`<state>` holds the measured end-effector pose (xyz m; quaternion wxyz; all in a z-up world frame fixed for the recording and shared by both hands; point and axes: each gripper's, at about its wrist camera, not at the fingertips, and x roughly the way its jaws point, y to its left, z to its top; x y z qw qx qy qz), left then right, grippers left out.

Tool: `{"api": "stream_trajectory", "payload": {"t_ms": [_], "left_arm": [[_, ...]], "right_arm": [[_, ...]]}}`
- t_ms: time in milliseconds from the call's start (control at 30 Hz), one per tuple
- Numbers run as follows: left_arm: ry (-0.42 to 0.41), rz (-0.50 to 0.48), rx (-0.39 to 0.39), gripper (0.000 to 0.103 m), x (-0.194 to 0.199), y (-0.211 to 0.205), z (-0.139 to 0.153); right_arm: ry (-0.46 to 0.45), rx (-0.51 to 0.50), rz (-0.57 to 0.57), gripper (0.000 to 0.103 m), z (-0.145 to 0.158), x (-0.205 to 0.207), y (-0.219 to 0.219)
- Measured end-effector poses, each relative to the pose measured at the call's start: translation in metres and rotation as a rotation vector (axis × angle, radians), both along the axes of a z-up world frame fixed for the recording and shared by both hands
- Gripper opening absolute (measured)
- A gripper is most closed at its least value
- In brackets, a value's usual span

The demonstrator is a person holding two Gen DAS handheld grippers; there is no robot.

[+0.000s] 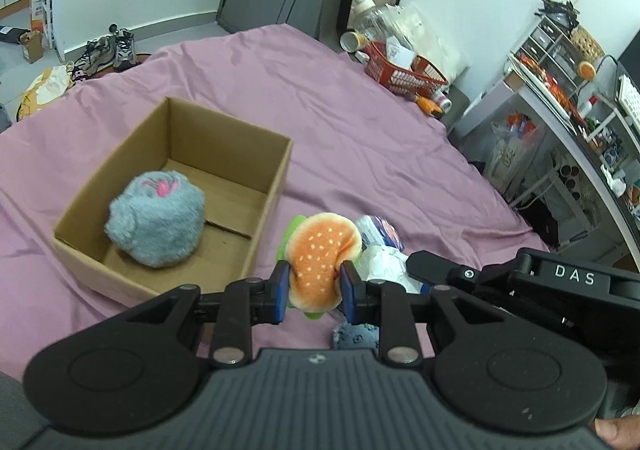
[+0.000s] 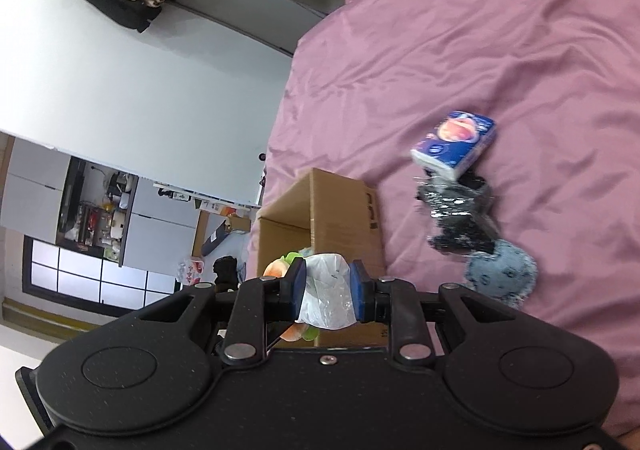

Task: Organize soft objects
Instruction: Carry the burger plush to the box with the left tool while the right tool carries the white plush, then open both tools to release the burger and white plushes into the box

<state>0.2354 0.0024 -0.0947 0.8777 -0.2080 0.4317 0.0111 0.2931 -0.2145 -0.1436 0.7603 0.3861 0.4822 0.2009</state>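
Left gripper: jaws are pinching the plush hamburger across its bun, squeezing it narrow at the waist. I'm holding it just beside the near right corner of the cardboard box, above the purple bed sheet.

Right gripper: jaws are clamping a crumpled white plastic bag, close against the box wall from this side. The two grippers are sitting nearly side by side.

Already in the box: a grey fluffy plush with pink marks. Lying out on the bed: a blue tissue pack, a black crinkly bundle and a blue-grey plush ball.

Risks I'm watching:
- Both loads are heading for the same box, I judge; the grippers could knock together over the rim.
- The bag is slick and thin; it could slide out of the pads mid-carry.
- The hamburger is gripped off-centre and may twist or spring free.
- A low pass could clip the box wall and shove the light box across the sheet.
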Motion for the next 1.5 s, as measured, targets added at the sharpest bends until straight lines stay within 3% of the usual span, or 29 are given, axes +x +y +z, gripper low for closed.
{"api": "stream_trajectory", "payload": {"t_ms": [533, 767, 900, 1000, 1200, 1367, 1500], "left_arm": [[-0.010, 0.074, -0.026, 0.025, 0.004, 0.068, 0.010], [0.022, 0.098, -0.033, 0.026, 0.007, 0.091, 0.003], [0.088, 0.082, -0.035, 0.029, 0.012, 0.096, -0.008], [0.129, 0.103, -0.029, 0.041, 0.014, 0.102, -0.015], [0.132, 0.139, -0.018, 0.055, 0.011, 0.114, -0.014], [0.129, 0.163, 0.000, 0.057, 0.008, 0.120, -0.011], [0.130, 0.169, 0.009, 0.057, 0.007, 0.121, -0.008]], "right_arm": [[-0.014, -0.022, 0.030, 0.023, 0.011, 0.016, 0.056], [-0.003, -0.039, 0.039, 0.023, 0.008, 0.021, 0.074], [0.003, -0.054, 0.044, 0.023, 0.008, 0.023, 0.080], [0.005, -0.065, 0.051, 0.023, 0.007, 0.023, 0.083], [0.018, -0.086, 0.067, 0.023, 0.004, 0.022, 0.092], [0.021, -0.107, 0.088, 0.025, 0.004, 0.020, 0.098], [0.039, -0.130, 0.088, 0.035, 0.003, 0.020, 0.097]]}}
